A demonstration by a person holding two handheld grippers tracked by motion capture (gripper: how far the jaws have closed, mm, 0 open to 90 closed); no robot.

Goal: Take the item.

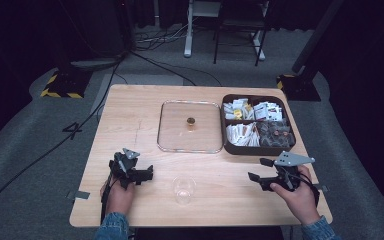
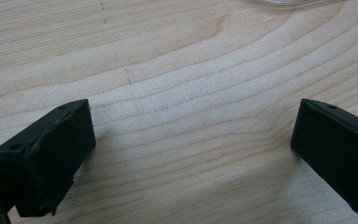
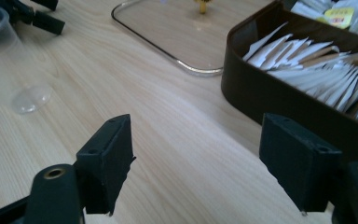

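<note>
we hold left gripper (image 1: 139, 175) and right gripper (image 1: 261, 170) spread, empty. clear plastic cup (image 1: 184, 189), lower centre, looks light, crushable; we grip its rim gently.

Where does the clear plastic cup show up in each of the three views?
High view: the clear plastic cup stands near the table's front edge, between the two hands.
Left gripper view: not in it.
Right gripper view: the cup is at upper left, upright on the wood.
Shared landmark: the glass lid, beyond the cup in the high view and top centre in the right gripper view.
</note>
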